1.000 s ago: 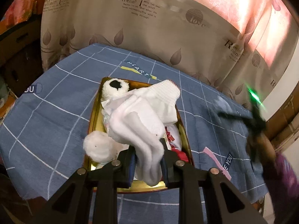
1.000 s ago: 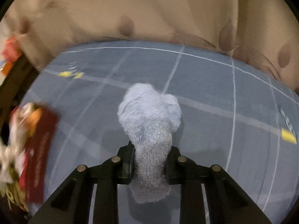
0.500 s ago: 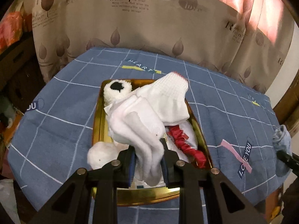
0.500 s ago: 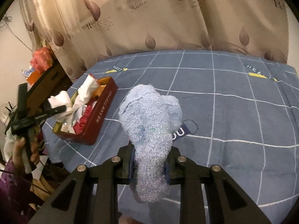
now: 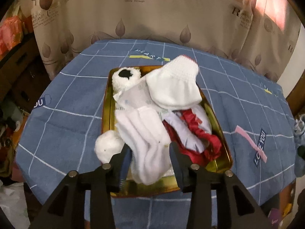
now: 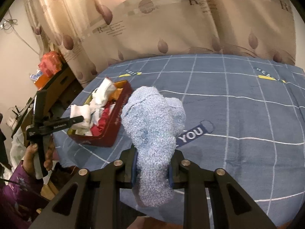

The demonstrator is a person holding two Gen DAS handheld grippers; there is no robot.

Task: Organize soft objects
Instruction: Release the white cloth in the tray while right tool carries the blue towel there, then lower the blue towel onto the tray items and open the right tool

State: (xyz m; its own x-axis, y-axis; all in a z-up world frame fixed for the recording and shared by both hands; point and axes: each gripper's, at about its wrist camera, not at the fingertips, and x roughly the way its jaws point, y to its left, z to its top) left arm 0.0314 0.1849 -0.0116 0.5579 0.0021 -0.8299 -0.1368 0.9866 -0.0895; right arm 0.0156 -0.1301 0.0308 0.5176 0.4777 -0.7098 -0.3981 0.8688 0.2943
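In the left wrist view my left gripper (image 5: 150, 150) hangs over a red tin with a gold inside (image 5: 225, 147). Its jaws stand apart with a white sock (image 5: 148, 133) lying loose between them, draped into the tin. The tin also holds a second white sock (image 5: 175, 87), a fluffy white toy (image 5: 125, 76) and red cloth (image 5: 202, 135). In the right wrist view my right gripper (image 6: 152, 162) is shut on a fuzzy light-blue sock (image 6: 154, 122), held above the blue checked tablecloth (image 6: 238, 114). The tin (image 6: 106, 135) and the left gripper (image 6: 76, 118) show at the left.
A white pompom (image 5: 108, 148) hangs over the tin's left rim. Beige leaf-print curtains (image 5: 152, 15) hang behind the table. Boxes and clutter (image 6: 49, 66) stand off the table's left side. The table edge (image 6: 209, 215) runs close below the right gripper.
My left gripper's jaws have opened, letting go of the white sock, which sagged into the tin. My right gripper has lifted and pulled back with the blue sock.
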